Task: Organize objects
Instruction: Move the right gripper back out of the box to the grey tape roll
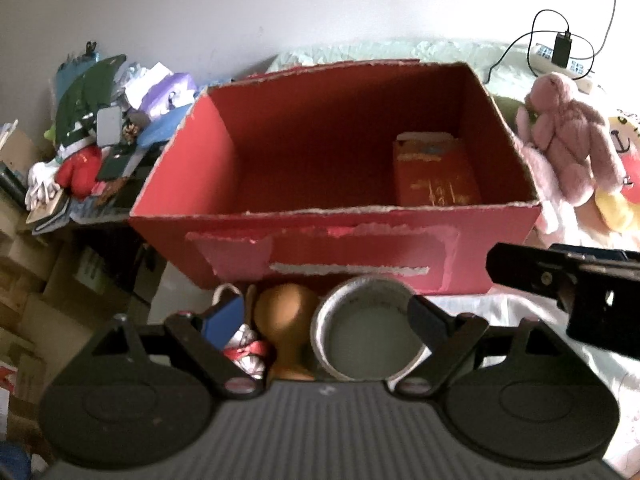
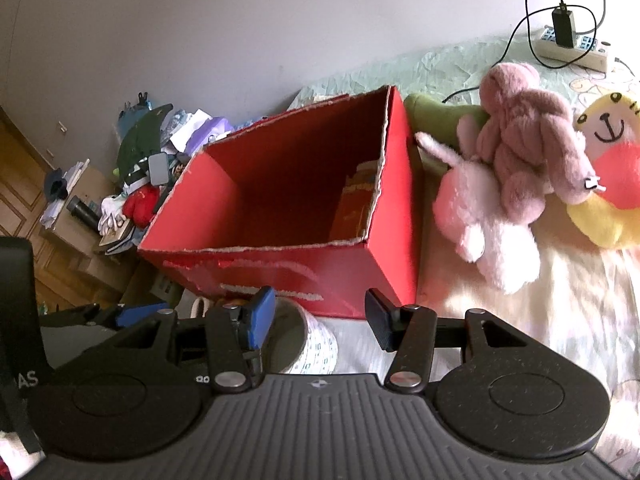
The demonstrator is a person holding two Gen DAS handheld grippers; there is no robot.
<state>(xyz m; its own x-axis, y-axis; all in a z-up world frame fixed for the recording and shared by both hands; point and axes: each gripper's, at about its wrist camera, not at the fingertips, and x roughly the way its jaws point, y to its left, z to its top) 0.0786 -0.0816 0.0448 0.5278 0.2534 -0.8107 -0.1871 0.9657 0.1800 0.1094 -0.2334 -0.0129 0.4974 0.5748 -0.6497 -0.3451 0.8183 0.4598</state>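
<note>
Right under the left tool [image 1: 323, 322], at the bottom middle of its picture, sit a round metal cup [image 1: 366, 334] and a brown wooden thing with a round top [image 1: 286, 320]. Its two fingers stand wide apart, one on each side of these things, and they squeeze nothing. I cannot tell if a finger touches the cup.

Low in the other picture, the right tool [image 2: 320, 320] is also apart and holds nothing. Its blue finger [image 2: 260, 320] is in front of the cup [image 2: 304, 340], and bare bed sheet [image 2: 540, 300] shows between the fingers.

Behind the cup, in the middle of both pictures, stands a big red cardboard box [image 1: 332, 248] with its top open. One red packet with gold print [image 1: 436, 172] lies inside, at the right end. Most of the box is bare.

At the right of the box, a mauve plush bunny [image 2: 528, 148], a pale pink plush toy [image 2: 480, 224] and a yellow plush with a smiling face [image 2: 608, 168] lie on the bed. At the upper left, a heap of clothes and small things [image 1: 92, 132] sits past the box.

I think the tidying has only begun. One thing is in the box. The cup, the wooden thing and the plush toys are all outside it.
</note>
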